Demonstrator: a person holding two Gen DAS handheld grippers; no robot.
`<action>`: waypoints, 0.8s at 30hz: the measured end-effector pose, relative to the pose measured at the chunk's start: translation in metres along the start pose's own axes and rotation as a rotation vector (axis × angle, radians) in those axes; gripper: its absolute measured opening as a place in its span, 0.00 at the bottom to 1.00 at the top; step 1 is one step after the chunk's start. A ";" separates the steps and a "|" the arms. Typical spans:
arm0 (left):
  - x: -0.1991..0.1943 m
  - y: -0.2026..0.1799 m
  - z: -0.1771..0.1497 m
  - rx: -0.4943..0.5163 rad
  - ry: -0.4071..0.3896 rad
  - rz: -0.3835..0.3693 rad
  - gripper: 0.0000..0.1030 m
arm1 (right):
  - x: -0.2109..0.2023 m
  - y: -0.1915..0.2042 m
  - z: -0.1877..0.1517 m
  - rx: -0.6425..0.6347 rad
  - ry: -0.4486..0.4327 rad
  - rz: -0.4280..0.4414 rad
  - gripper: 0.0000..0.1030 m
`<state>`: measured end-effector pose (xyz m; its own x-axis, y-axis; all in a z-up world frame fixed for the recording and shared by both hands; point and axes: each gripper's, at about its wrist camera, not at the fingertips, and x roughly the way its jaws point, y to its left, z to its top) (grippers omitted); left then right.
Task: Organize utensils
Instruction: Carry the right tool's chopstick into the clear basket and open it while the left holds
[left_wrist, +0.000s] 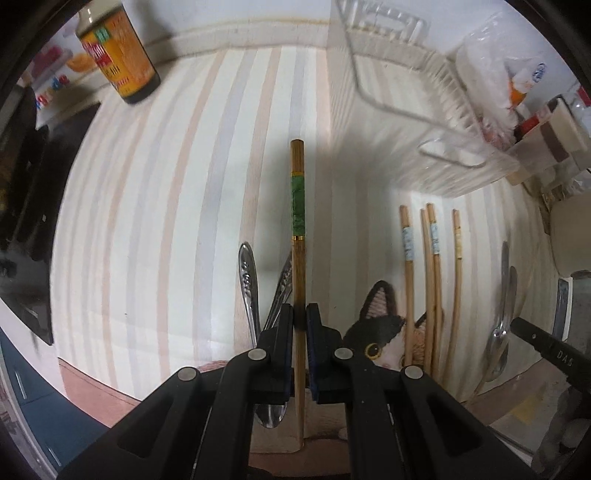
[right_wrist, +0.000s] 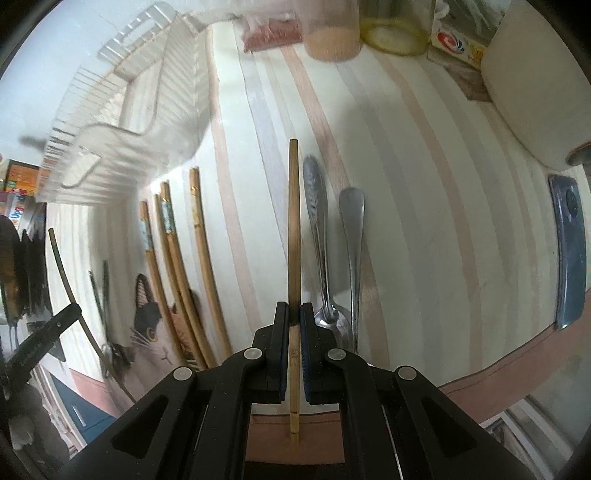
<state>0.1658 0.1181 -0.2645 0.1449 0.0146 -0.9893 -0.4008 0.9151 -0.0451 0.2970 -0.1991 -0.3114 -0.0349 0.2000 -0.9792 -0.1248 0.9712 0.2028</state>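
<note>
My left gripper (left_wrist: 300, 314) is shut on a wooden chopstick with a green band (left_wrist: 297, 206), held above the striped cloth. Two metal spoons (left_wrist: 247, 280) lie under it. My right gripper (right_wrist: 294, 314) is shut on a plain wooden chopstick (right_wrist: 293, 221), held above the cloth. Two metal spoons (right_wrist: 317, 229) lie just right of it. Several more chopsticks (left_wrist: 430, 266) lie side by side on the cloth; they also show in the right wrist view (right_wrist: 173, 258). A clear plastic utensil tray (left_wrist: 424, 110) stands beyond them and shows in the right wrist view too (right_wrist: 122, 125).
A sauce bottle (left_wrist: 118, 55) stands at the far left. A cat-face mat (left_wrist: 380, 328) lies under the chopsticks. A white pot (right_wrist: 532, 85), jars (right_wrist: 399, 29) and a blue phone-like slab (right_wrist: 567, 251) sit at the right. The table edge (right_wrist: 498, 369) runs near me.
</note>
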 end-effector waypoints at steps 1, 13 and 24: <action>-0.006 -0.004 -0.003 0.002 -0.016 0.006 0.04 | -0.006 0.000 -0.001 -0.004 -0.012 0.002 0.05; -0.097 -0.019 0.015 -0.037 -0.233 0.023 0.04 | -0.073 0.025 0.021 -0.059 -0.143 0.072 0.01; -0.162 -0.027 0.073 -0.034 -0.408 0.036 0.04 | -0.135 0.082 0.100 -0.164 -0.230 0.105 0.00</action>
<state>0.2188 0.1207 -0.0935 0.4748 0.2114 -0.8543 -0.4405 0.8975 -0.0227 0.3905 -0.1338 -0.1639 0.1670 0.3406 -0.9253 -0.2918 0.9135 0.2836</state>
